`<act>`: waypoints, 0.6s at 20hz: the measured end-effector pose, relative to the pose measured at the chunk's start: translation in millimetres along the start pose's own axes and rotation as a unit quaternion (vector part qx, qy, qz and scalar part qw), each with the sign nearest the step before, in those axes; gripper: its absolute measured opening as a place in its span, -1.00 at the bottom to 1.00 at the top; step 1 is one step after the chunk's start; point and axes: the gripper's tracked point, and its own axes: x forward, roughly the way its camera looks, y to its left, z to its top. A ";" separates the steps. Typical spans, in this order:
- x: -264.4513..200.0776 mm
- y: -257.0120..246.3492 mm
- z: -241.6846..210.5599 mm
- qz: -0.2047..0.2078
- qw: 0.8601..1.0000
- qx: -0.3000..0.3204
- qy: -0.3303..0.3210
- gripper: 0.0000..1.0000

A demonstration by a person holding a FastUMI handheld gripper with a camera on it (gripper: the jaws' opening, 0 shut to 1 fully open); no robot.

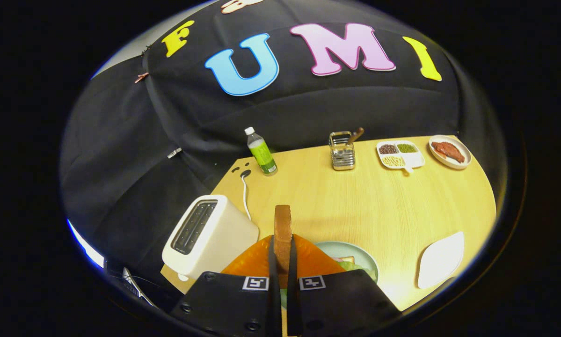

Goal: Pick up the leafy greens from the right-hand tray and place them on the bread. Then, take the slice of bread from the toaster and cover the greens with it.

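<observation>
The slice of bread (282,229) stands on edge between the fingers of the gripper (282,262), clamped on both faces and rising well above the fingertips. It is clear of the toaster (208,236), which sits just to the left of the fingers with its slot vacant.

Step in hand, by judgement: the second part of the task, carrying the toasted slice to the plate. Just ahead and slightly right of the fingers lies the pale green plate (355,252); on it a corner of the base bread (347,259) and some leafy greens (353,267) are visible close to the right finger, so the greens appear already placed. Much of the plate is hidden behind the gripper body.

Next move, by judgement: shift the slice a little right over the greens, turn it from upright to flat, lower it and release. An orange object (257,262) directly behind the fingers cannot be identified.

Surroundings: a white tray (441,260) lies to the right of the fingers, bare on its visible surface. Far beyond the fingers stand a green bottle (262,152), a wire utensil holder (342,150), a divided dish (400,154) and a plate of meat (449,151), all well apart from the working area. The toaster's cord (245,196) runs beyond it. Nothing obstructs the short path to the plate.
</observation>
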 end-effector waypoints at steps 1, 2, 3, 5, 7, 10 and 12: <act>2.8 -6.6 -8.4 -0.007 1.000 0.010 0.007 -0.83; 5.9 -11.2 -16.3 -0.011 1.000 0.018 0.014 -0.83; 7.6 -15.1 -23.8 -0.013 0.999 0.027 0.023 -0.83; 11.8 -22.3 -35.1 -0.018 0.998 0.041 0.035 -0.82; 16.1 -28.1 -42.5 -0.023 0.998 0.048 0.043 -0.82; 18.1 -43.6 -47.7 -0.048 0.997 0.049 0.047 -0.82; 18.6 -54.8 -50.2 -0.070 0.995 0.048 0.051 -0.81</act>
